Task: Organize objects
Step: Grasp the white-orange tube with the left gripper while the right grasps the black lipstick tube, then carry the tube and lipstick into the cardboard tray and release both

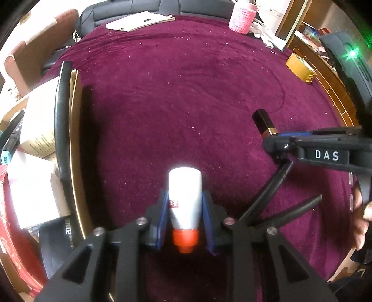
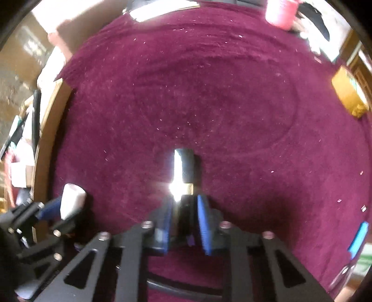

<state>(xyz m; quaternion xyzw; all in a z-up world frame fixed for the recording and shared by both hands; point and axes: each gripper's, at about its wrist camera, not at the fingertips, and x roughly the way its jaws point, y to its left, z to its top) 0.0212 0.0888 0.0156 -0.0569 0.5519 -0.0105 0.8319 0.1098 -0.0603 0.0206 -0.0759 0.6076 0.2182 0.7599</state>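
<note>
A white tube with a red cap (image 1: 184, 204) lies lengthwise on the maroon cloth, cap toward the camera. My left gripper (image 1: 184, 209) is shut on it, a blue pad on each side. In the right wrist view the same white tube (image 2: 71, 199) shows at lower left, held in the left gripper (image 2: 55, 209). A black lipstick with a gold band (image 2: 186, 172) sits between the blue pads of my right gripper (image 2: 186, 209), which is shut on its lower end. The left wrist view shows that lipstick (image 1: 264, 123) sticking out of the right gripper (image 1: 279, 139).
A cardboard box (image 1: 74, 139) with white boxes and a black strap stands at the left edge of the cloth. A pink cup (image 1: 241, 18) and papers (image 1: 139, 22) lie at the far side. A yellow tape roll (image 1: 300, 67) sits at the right. A hand (image 1: 360, 220) shows at right.
</note>
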